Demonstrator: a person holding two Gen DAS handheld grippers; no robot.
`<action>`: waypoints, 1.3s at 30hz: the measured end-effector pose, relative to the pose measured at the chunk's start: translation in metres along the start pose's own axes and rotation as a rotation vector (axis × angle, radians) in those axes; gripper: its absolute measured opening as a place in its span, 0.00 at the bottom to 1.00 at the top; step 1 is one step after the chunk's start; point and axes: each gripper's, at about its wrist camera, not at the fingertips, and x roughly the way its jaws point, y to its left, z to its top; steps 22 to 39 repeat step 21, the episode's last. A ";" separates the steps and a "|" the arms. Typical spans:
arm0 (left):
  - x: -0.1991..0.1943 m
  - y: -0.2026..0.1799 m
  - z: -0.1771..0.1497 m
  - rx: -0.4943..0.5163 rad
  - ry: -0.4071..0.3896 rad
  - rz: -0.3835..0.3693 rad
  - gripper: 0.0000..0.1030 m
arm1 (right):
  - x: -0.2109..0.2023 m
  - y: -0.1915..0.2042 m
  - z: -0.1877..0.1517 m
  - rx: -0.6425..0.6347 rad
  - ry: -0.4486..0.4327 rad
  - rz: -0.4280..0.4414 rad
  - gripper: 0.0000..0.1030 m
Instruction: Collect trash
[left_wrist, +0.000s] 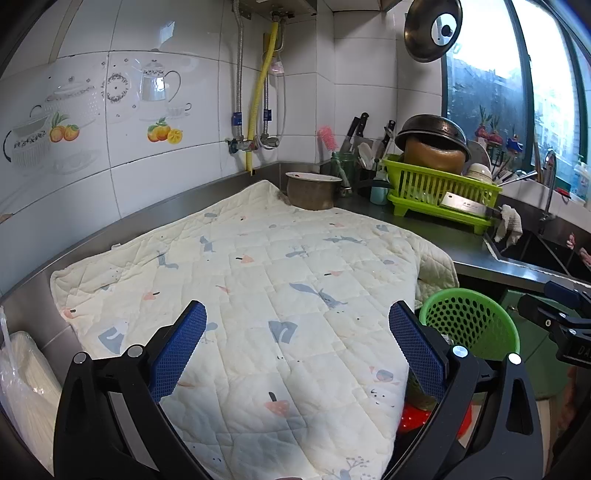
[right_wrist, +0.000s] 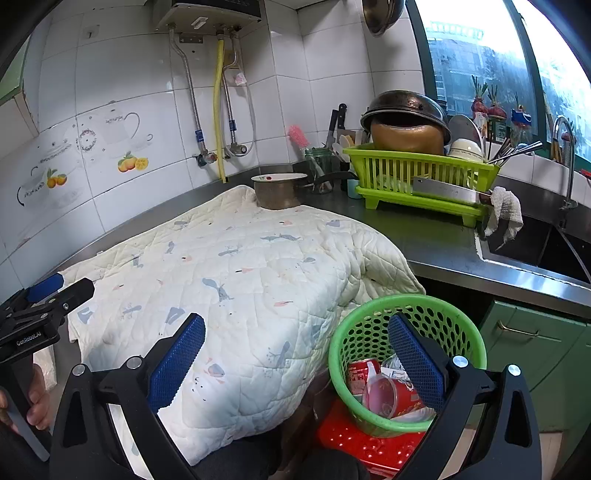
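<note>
- Both tongs, left (left_wrist: 297, 343) and right (right_wrist: 295, 354), stood apart, holding nothing.
- The green basket (right_wrist: 406, 306) at 4 o'clock held trash; the quilt (right_wrist: 240, 266) looked clear, so collecting seemed finished.

One green basket (right_wrist: 406, 332), two red cans (right_wrist: 364, 373), one quilted mat (right_wrist: 236, 273), one pot (right_wrist: 279, 192)

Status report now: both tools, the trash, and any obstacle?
Left tool open, empty. Right tool open, empty. Trash already in green basket: red can, cup. No trash seen on quilt.
</note>
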 end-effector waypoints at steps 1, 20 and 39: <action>0.000 0.000 0.000 0.001 0.000 0.000 0.95 | 0.000 0.000 0.000 0.001 -0.001 0.002 0.93; -0.003 0.000 0.002 0.001 -0.011 0.013 0.95 | 0.001 0.003 0.000 -0.003 -0.004 0.009 0.93; -0.003 0.001 0.002 0.001 -0.011 0.015 0.95 | 0.001 0.003 0.000 -0.002 -0.005 0.008 0.93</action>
